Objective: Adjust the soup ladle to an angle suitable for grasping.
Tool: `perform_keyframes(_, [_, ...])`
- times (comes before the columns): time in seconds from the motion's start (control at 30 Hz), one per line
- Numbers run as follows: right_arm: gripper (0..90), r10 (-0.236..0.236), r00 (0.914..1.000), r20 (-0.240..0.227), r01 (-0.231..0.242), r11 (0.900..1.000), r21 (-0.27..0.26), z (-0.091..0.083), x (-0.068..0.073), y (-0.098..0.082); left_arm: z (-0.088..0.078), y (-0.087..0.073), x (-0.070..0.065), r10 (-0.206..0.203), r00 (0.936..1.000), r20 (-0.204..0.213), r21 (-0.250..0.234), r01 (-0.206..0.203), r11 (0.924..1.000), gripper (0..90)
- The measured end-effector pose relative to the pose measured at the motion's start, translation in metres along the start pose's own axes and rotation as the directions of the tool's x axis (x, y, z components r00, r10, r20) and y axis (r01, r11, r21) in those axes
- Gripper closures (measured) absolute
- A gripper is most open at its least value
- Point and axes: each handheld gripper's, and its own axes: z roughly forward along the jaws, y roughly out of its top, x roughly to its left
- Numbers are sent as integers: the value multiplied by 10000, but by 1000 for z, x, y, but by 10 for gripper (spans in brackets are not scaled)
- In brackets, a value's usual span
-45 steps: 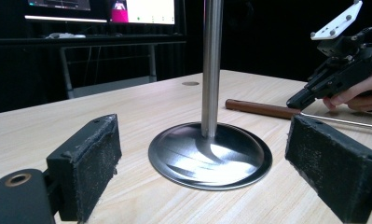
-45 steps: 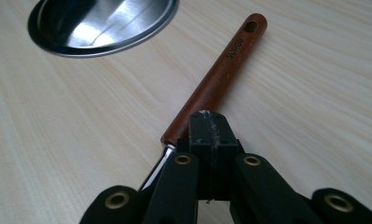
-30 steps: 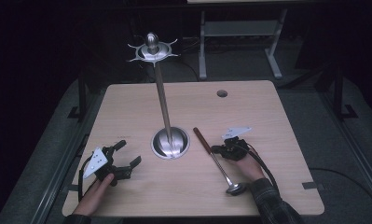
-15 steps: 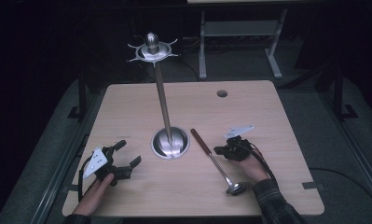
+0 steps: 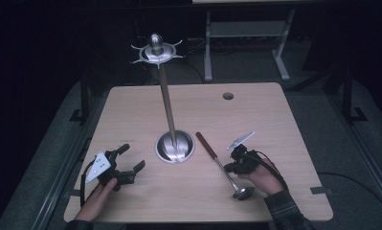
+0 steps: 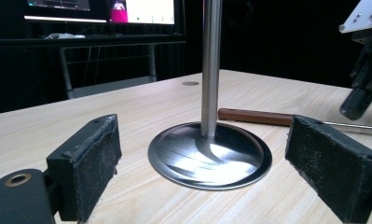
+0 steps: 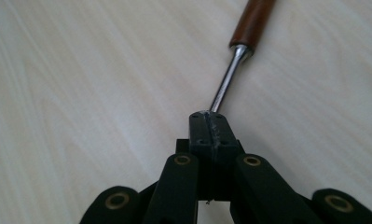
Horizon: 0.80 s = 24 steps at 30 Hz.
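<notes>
A steel stand rises from the table's middle: a round base (image 5: 175, 146) (image 6: 210, 156), a tall pole (image 6: 210, 65) and a hooked crown (image 5: 156, 50). Right of the base a ladle slants across the wood, brown handle (image 5: 204, 143) (image 6: 253, 116) (image 7: 253, 21) toward the stand and bowl (image 5: 242, 192) toward the front edge. My right gripper (image 5: 227, 167) (image 7: 210, 126) is shut on the ladle's steel shaft (image 7: 228, 79). Whether the handle end touches the table I cannot tell. My left gripper (image 5: 132, 156) (image 6: 202, 172) rests open at the front left, aimed at the base, with nothing between its pads.
The wooden table (image 5: 275, 124) has a round cable hole (image 5: 228, 96) at the back right. A metal frame (image 5: 246, 33) stands on the dark floor beyond it. Monitors (image 6: 99, 9) glow in the left gripper view's background.
My right hand has shifted slightly with the ladle still gripped, and the ladle's bowl end has moved a little. The left gripper and the stand have stayed put.
</notes>
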Motion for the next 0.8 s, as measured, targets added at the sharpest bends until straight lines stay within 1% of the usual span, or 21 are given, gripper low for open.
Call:
perform_keyframes(0.03, [897,-1,10000,-54,1,10000,95,0,2,0,0,0,0,-5,10000,0,-3,5,10000,97])
perform_keyframes(0.17, [898,-64,9999,-161,76,9971,758,0,9,1,0,0,0,1,10000,6,3,-1,10000,97])
perform_keyframes(0.23, [897,-94,9996,-283,124,9941,1081,1,12,2,0,0,0,5,10000,6,4,-5,10000,97])
perform_keyframes(0.3, [897,-82,9993,-377,129,9917,1282,3,15,1,0,0,0,1,10000,7,2,-1,10000,97])
perform_keyframes(0.37, [898,-61,9993,-376,117,9884,1514,5,17,1,0,0,0,-13,10000,7,-2,13,10000,97])
perform_keyframes(0.4, [897,13,9992,-409,51,9875,1573,5,18,0,0,0,0,-18,10000,10,3,18,10000,97])
perform_keyframes(0.57, [897,3,9988,-491,86,9837,1796,7,20,-2,0,0,0,-27,10000,18,-7,27,10000,97])
perform_keyframes(0.67, [898,9,9989,-472,81,9818,1897,7,21,-2,0,0,0,-23,10000,18,-5,23,10000,97])
perform_keyframes(0.8, [897,0,9995,-332,66,9795,2012,8,20,-3,0,0,0,-35,10000,14,-7,35,10000,97])
